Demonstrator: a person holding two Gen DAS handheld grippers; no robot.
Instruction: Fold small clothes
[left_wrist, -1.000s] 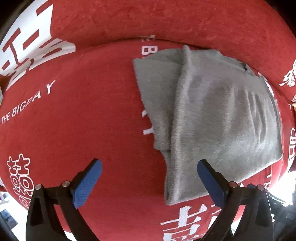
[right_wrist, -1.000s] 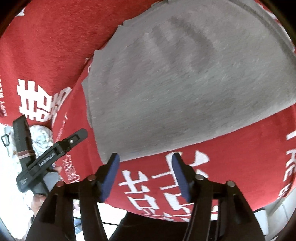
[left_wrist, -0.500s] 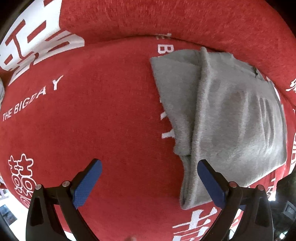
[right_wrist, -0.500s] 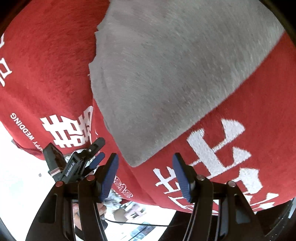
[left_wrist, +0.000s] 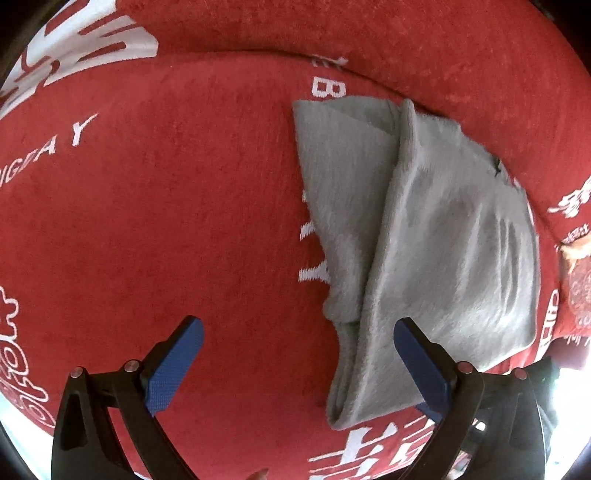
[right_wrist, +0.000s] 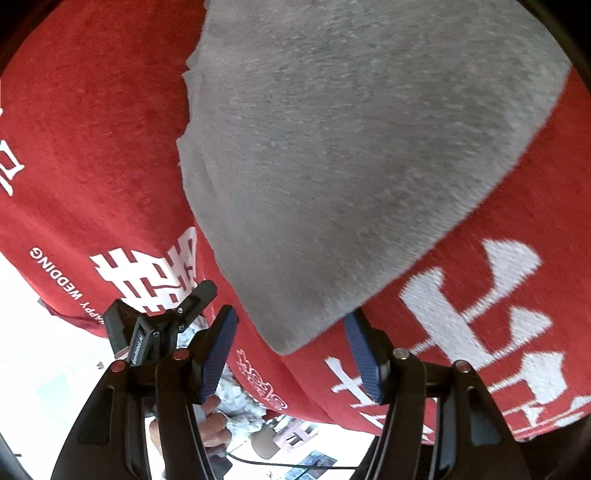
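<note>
Red cloth (left_wrist: 184, 221) printed with white wedding lettering covers everything. On it the grey garment (left_wrist: 424, 229), already folded, runs its long axis from the left-wrist frame's upper centre to lower right. The right gripper (right_wrist: 291, 347) is nearer (garment corner between its half-spread, empty jaws); the left gripper (left_wrist: 295, 365) hovers wide apart, garment edge by its right finger.

A home setting is suggested: a surface is covered by a red wedding cloth (left_wrist: 184, 206) printed with white "HAPPY WEDDING" lettering (right_wrist: 70, 280).
</note>
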